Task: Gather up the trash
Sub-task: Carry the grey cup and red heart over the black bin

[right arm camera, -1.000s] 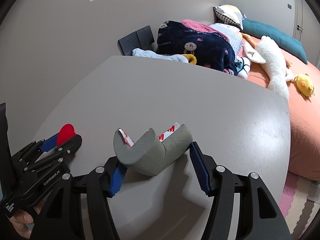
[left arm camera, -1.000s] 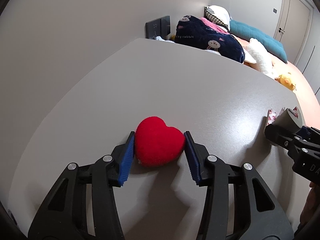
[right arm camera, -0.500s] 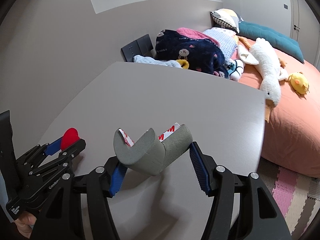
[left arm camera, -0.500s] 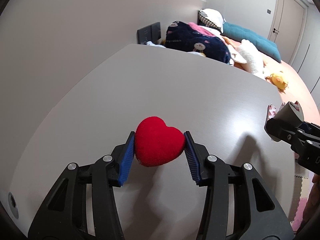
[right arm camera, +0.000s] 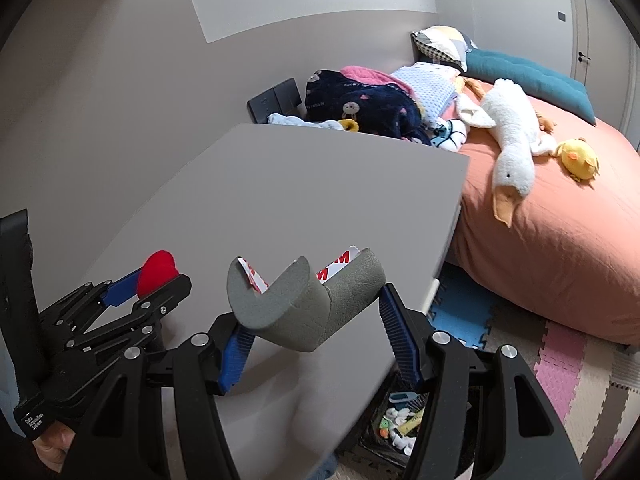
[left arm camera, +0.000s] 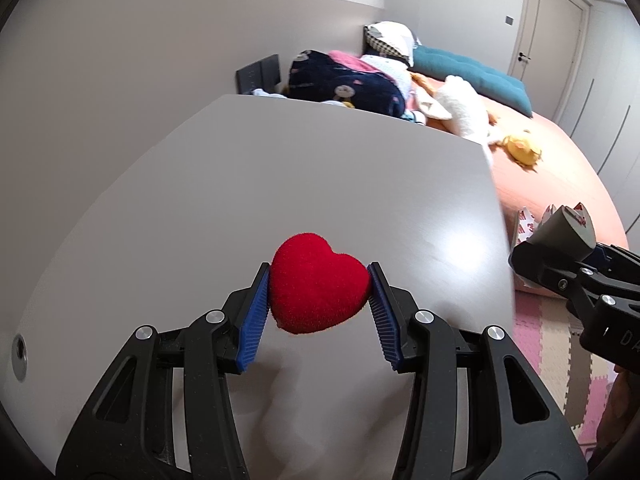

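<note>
- Left claw [left arm camera: 319, 294] pinches the red plush heart [left arm camera: 318, 283] by its flanks above the grey table [left arm camera: 280, 184]; soft, light, compressible.
- Right claw [right arm camera: 314, 322], at the heart's 3 o'clock, pinches the grey foam corner guard [right arm camera: 308, 306]: light, springy.

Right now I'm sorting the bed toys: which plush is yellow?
The small round chick near the bed's right side; the long goose beside it is white with an orange beak.

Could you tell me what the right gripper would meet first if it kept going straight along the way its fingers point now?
Probably the grey table: the right gripper, clamping the grey foam corner guard, points down onto its near-right part. Depth is uncertain.
</note>
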